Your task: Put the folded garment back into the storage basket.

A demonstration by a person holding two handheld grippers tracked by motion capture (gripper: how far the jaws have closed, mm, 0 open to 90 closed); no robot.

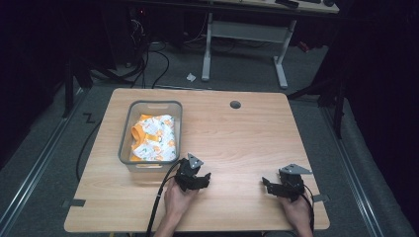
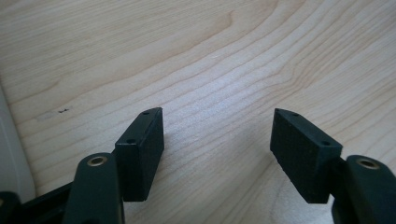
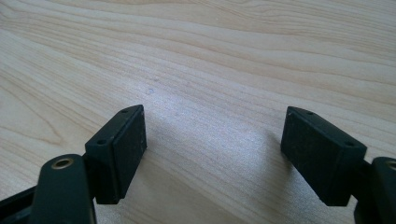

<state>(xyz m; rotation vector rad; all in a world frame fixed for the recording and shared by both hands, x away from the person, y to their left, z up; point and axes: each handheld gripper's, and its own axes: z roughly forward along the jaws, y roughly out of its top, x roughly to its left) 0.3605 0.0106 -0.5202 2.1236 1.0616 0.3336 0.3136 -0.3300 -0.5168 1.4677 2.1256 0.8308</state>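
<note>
Patterned cloth lying crumpled inside the grey bin; looking soft, light, best pinched at a raised fold. Left gripper hovering just beside the bin, right gripper well apart, both spread wide, gripping nothing.

Bare pale wooden tabletop lies free between and ahead of both hands — nothing blocks the middle or right. The grey plastic bin of orange-and-white printed cloth walls off the left side.
</note>
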